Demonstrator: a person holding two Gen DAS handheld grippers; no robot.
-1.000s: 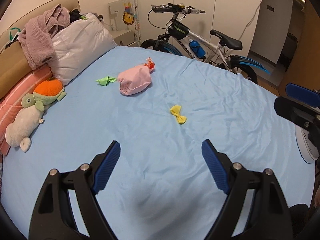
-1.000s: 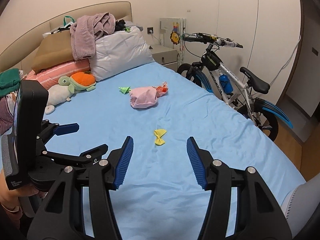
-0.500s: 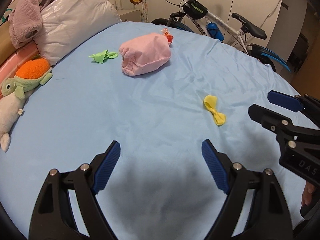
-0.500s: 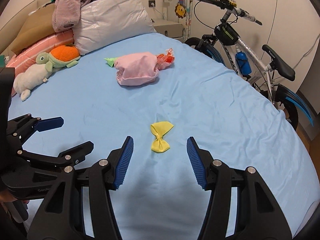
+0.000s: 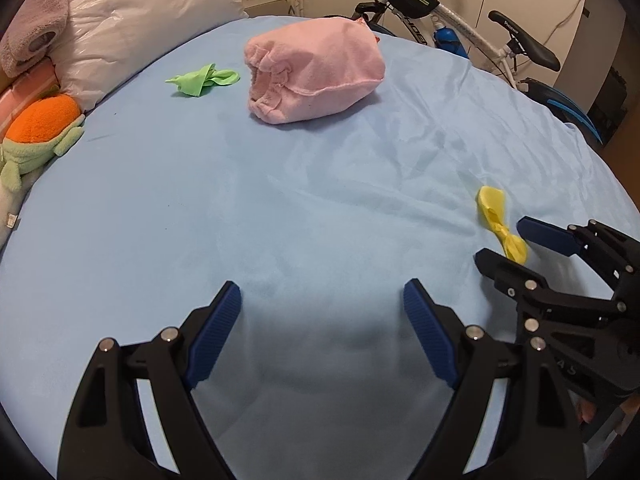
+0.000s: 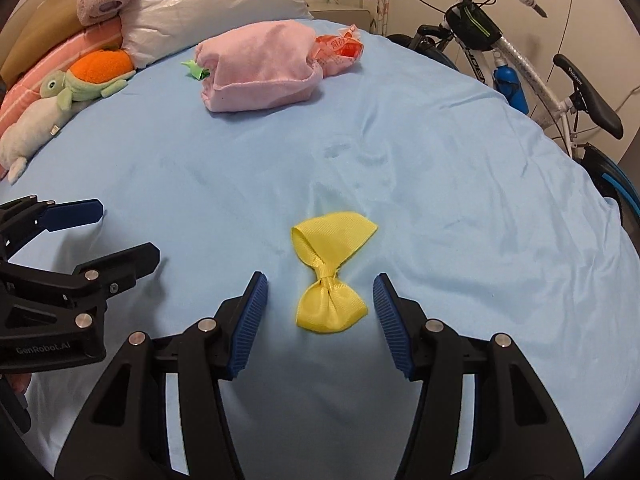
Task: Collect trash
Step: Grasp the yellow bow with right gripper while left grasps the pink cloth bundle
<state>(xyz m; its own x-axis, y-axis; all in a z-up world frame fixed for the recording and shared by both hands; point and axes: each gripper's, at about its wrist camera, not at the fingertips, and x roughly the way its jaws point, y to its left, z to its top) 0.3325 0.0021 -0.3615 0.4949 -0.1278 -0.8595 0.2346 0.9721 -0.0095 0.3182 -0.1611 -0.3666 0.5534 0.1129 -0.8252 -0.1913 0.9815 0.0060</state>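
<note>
- Judging from how things lie on the blue bed sheet (image 6: 460, 152), no scrap has been gathered yet; every piece I can see is loose on the bed, and no bin or bag shows in either view.
- Farthest left, the left gripper (image 5: 322, 304) hangs over bare sheet with its jaws spread wide and nothing between them; it looks idle for now.
- Near the pillow (image 5: 148, 12), a crumpled green scrap (image 5: 202, 80) lies just beside the open end of a pink cloth pouch (image 5: 316, 76). Both are untouched and well apart from either gripper.
- At the far end of the pouch, an orange-red wrapper (image 6: 340, 50) rests against it in the right wrist view; that one is left to do as well.
- Closer in, the yellow ribbon bow (image 6: 330, 276) lies flat on the sheet, its lower loop between the fingers of the right gripper (image 6: 320, 300).
- Those jaws are closing around the bow, but the pads do not press on it yet, with a gap on each side.
- My reading: the first pick is just starting, with the green scrap and the wrapper still to come.
</note>
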